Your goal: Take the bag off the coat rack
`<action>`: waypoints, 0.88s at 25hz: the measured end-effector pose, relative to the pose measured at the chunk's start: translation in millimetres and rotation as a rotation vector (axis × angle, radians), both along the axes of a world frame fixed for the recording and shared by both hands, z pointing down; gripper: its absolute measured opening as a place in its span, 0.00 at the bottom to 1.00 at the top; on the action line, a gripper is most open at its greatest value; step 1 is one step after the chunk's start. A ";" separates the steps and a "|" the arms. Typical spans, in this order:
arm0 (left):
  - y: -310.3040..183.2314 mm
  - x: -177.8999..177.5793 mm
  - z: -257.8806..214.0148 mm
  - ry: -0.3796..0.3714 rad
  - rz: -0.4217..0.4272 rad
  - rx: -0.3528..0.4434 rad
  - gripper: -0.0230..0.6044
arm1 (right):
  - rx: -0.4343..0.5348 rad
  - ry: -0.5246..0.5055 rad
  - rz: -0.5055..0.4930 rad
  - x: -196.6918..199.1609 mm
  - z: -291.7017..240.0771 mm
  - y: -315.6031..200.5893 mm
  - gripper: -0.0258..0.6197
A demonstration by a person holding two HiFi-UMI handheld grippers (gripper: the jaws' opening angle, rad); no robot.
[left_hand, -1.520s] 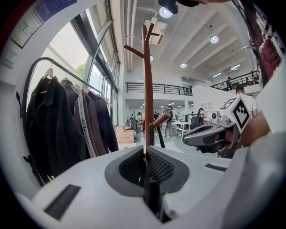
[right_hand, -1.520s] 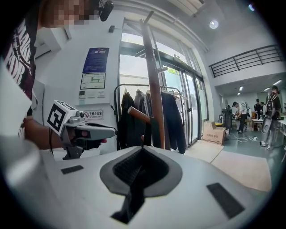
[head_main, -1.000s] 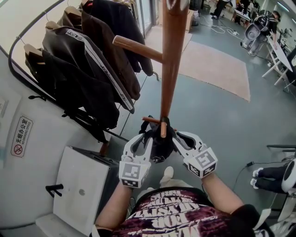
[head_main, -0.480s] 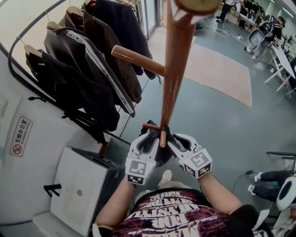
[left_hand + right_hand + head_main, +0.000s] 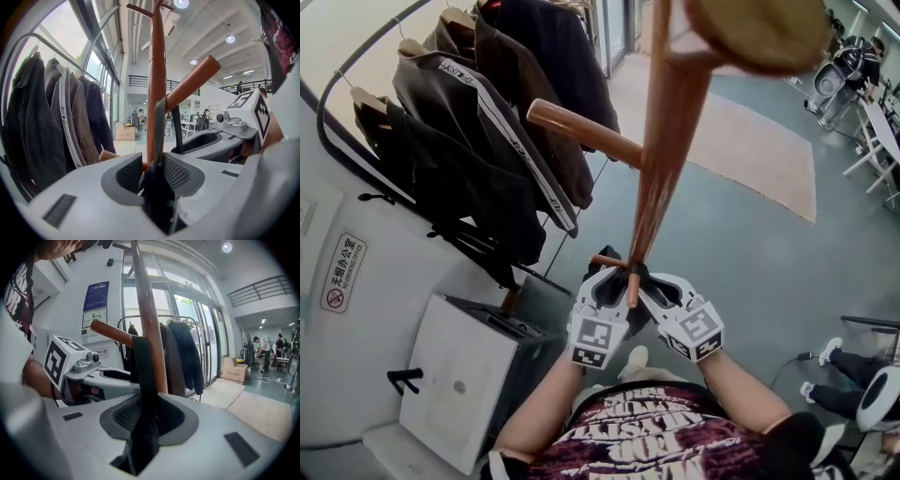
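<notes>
Head view looks steeply down the coat rack (image 5: 658, 178); both gripper views look up it, close.

Most of the bag (image 5: 609, 261) is hidden in the head view; the coat rack (image 5: 661, 178) has its foot out of sight and its blurred top cut by the upper edge; both gripper views show only the strap (image 5: 159, 131), the bag's body largely below the frame.

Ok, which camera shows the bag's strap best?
The right gripper view: there the strap runs broad and unblocked up over the peg. The left gripper view shows it narrower, against the pole. The head view shows only a bit of the dark bag below the peg; the strap can't be made out there.
</notes>
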State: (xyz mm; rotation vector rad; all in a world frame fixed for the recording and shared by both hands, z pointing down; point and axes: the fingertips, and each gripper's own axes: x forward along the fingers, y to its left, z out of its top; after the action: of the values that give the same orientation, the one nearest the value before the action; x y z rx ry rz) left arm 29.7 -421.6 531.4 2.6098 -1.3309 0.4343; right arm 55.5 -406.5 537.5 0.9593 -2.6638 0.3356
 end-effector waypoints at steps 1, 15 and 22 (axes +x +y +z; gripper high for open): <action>-1.0 1.1 1.4 -0.002 -0.001 0.001 0.23 | 0.005 0.002 -0.002 -0.9 0.2 -0.1 0.19; 1.8 -2.7 -4.9 0.029 0.013 0.015 0.10 | 0.003 -0.048 0.049 7.4 -5.4 0.8 0.08; 8.5 -5.2 -10.5 0.044 0.013 0.012 0.05 | -0.046 -0.117 0.074 13.6 -10.0 0.1 0.07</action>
State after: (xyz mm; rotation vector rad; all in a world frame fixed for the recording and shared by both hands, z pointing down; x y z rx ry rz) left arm 24.4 -413.1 520.9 2.6235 -1.3081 0.3693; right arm 69.0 -406.4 527.5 1.0559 -2.7162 0.4807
